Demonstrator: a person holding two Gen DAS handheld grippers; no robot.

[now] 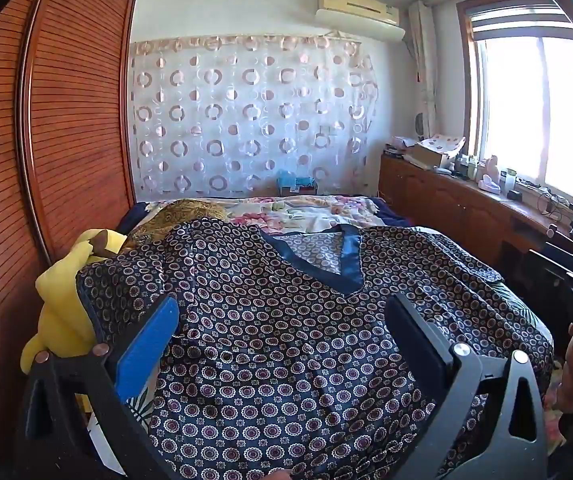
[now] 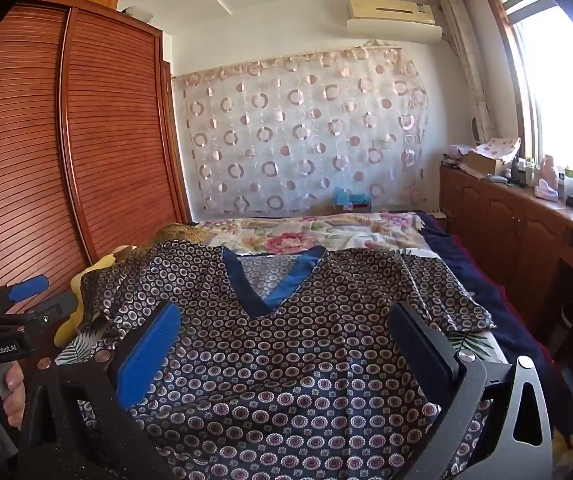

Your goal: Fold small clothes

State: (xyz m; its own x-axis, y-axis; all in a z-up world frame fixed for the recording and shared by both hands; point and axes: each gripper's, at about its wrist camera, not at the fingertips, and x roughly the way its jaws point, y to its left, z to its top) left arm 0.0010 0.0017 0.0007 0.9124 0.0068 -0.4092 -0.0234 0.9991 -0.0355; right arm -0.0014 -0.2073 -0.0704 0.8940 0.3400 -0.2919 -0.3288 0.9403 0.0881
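A dark patterned top (image 1: pixel 286 340) with a blue V-neck band (image 1: pixel 342 260) is spread flat, front up, across the near part of the bed (image 2: pixel 458 280), sleeves out to both sides. The left gripper (image 1: pixel 286 344) is held above the shirt's body, its fingers set wide apart, nothing gripped. The right gripper (image 2: pixel 286 344) is likewise wide open over the cloth below the neckline, holding nothing. A yellow soft toy (image 1: pixel 58 300) is seen at the left sleeve. A floral quilt (image 2: pixel 306 232) lies beyond the collar. A slatted wooden wardrobe (image 1: pixel 66 120) stands left; a circle-print curtain (image 2: pixel 306 132) hangs behind.
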